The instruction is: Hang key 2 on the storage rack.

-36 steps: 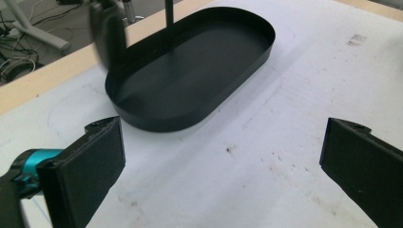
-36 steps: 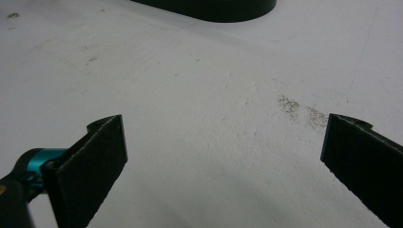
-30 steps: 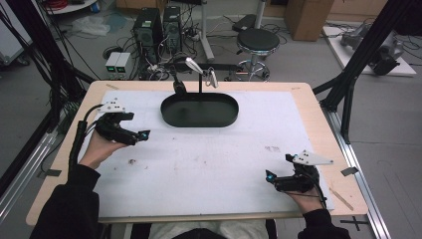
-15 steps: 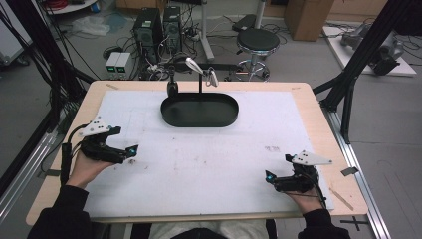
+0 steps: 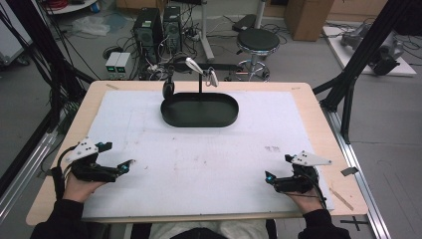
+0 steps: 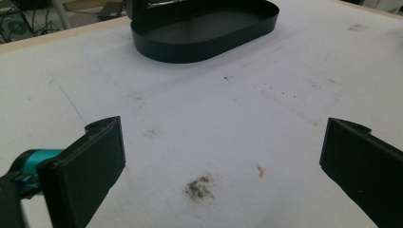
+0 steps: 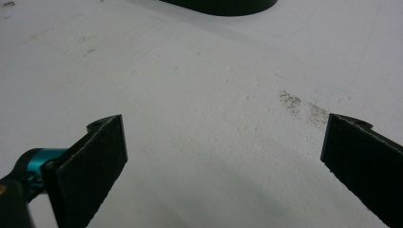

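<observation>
Table (image 5: 318, 114): light wood top, covered almost edge to edge by a white mat (image 5: 209, 159). The mat is scuffed, with a dark smudge (image 6: 199, 187) and a small orange fleck (image 6: 260, 170) lying between the left gripper's jaws in the left gripper view, and a speckled grey patch (image 7: 304, 108) ahead of the right gripper's jaws in the right gripper view.

Black oval tray (image 5: 199, 109): sits at the far middle of the mat, low-walled, nothing visible inside. A thin black stand (image 5: 200, 79) rises at its far edge with small pale pieces hanging from it; too small to identify.

Left gripper (image 5: 124, 167): near-left corner of the mat, held in the person's left hand (image 5: 79, 181), jaws pointing right toward the mat centre. Jaws spread wide, nothing between them. Tray is well apart, ahead and off to one side; it shows at the top of the left gripper view.

Right gripper (image 5: 271, 179): near-right part of the mat, held in the right hand (image 5: 303, 191), jaws pointing left. Jaws likewise wide apart and empty. Tray well apart; its near edge is just visible at the top of the right gripper view.
</observation>
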Action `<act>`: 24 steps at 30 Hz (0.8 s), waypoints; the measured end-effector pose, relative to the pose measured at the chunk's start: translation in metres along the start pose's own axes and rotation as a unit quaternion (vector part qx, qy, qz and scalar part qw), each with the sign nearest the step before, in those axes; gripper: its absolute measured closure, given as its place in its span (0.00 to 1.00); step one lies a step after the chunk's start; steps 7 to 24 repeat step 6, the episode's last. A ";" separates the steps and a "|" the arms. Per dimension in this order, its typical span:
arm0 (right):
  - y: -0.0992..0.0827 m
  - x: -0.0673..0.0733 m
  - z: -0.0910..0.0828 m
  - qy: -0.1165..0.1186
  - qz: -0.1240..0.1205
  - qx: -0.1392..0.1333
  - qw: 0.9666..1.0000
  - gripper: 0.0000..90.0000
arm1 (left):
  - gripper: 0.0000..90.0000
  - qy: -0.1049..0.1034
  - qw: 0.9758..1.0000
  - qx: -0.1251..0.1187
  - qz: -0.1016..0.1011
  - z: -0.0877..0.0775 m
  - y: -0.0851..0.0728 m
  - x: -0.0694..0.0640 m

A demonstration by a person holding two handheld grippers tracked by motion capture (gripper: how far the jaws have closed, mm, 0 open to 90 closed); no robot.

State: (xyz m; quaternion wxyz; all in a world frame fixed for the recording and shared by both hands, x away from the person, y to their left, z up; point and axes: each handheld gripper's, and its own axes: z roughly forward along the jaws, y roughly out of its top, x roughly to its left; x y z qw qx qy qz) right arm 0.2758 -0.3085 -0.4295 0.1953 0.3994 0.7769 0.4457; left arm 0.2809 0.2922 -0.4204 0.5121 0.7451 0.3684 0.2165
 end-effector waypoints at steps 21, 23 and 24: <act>0.000 -0.001 0.001 -0.002 -0.002 0.000 1.000 0.01 | 0.02 0.007 1.000 0.006 0.004 0.001 -0.007 0.000; 0.000 -0.001 0.001 -0.002 -0.002 0.000 1.000 0.01 | 0.02 0.007 1.000 0.006 0.004 0.001 -0.007 0.000; 0.000 -0.001 0.001 -0.002 -0.002 0.000 1.000 0.01 | 0.02 0.007 1.000 0.006 0.004 0.001 -0.007 0.000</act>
